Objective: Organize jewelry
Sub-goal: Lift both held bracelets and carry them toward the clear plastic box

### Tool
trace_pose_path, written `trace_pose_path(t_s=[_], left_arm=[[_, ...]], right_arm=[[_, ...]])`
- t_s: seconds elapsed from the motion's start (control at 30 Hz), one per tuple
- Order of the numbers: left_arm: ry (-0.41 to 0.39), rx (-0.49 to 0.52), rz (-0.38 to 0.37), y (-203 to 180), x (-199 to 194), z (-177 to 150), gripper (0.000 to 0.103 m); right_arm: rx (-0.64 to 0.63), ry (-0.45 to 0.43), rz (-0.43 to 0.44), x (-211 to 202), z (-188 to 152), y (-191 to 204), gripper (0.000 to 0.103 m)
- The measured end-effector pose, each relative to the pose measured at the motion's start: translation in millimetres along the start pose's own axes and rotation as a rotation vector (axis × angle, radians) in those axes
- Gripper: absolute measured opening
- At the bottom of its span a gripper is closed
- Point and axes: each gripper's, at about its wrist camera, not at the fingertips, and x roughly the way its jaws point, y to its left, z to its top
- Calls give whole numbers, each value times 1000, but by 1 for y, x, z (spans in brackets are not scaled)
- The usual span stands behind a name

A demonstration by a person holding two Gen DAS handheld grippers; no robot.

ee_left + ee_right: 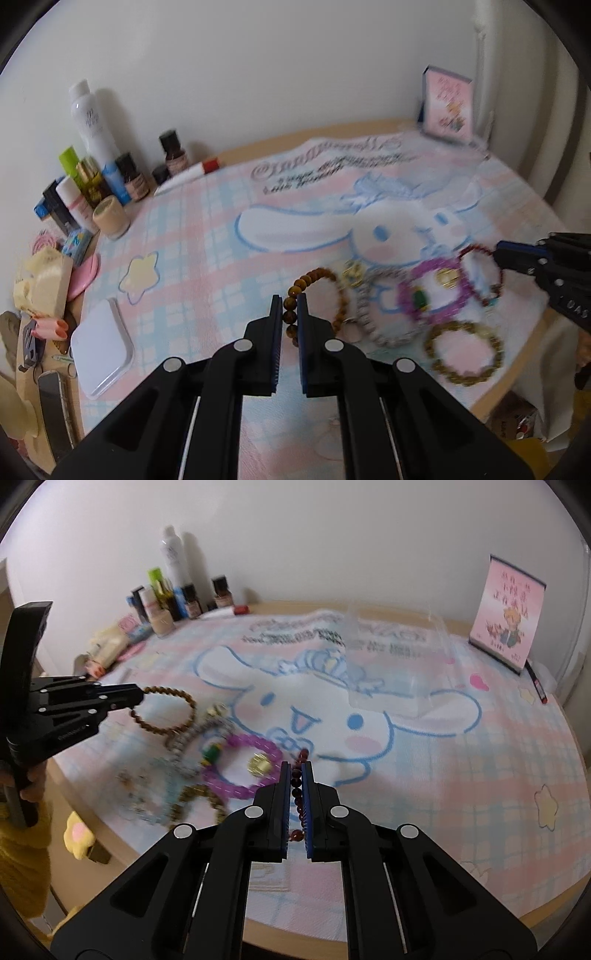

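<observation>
My left gripper [290, 299] is shut on a brown bead bracelet [319, 277]; it shows from the side in the right wrist view [142, 698], with the bracelet [166, 714] hanging from it. My right gripper [295, 766] is shut on a dark red bead bracelet [297, 794]; in the left wrist view it [498, 251] holds that bracelet [480, 275] at the right. On the cartoon cloth lie a purple bracelet [436, 291], a grey-white one [373, 325] and an olive-gold one [463, 354]. A clear plastic box [395, 657] stands further back.
Cosmetic bottles [96, 166] crowd the back left corner by the wall. A white tray [101, 350] lies at the left on the cloth. A pink picture card [508, 627] stands at the back right. The round table's edge [92, 823] is close to the bracelets.
</observation>
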Motion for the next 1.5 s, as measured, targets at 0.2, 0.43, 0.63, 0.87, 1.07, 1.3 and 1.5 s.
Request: trace_pose_path(t_s=[0.2,0.43,0.63,0.87,1.07,1.3,1.5], left_arm=[[-89,33,-43,-13,-32,7,8],[-193,49,-137,-22,-67,17,8],[-262,48,-190,-30,-73,42,8],[-329,62,-280,-47,-69,85,8],[-346,89,-371,-61,-53,122,8],[-317,115,-471,-79,-15,148,8],[-246,141,-470,-92,31,144,8]], right_arm=[[-18,-76,19,-30,8,7,6],[-30,-154,29,-55,22,10,6],[-41,-203,2,-65,43,3,6],[-74,-286,-126,-72,78,-15,6],[-66,-299,-148,-62,103,-32,6],[-32,-258,-138,-30,114,-58,6],[5,-173,-128,2,103,-79,6]])
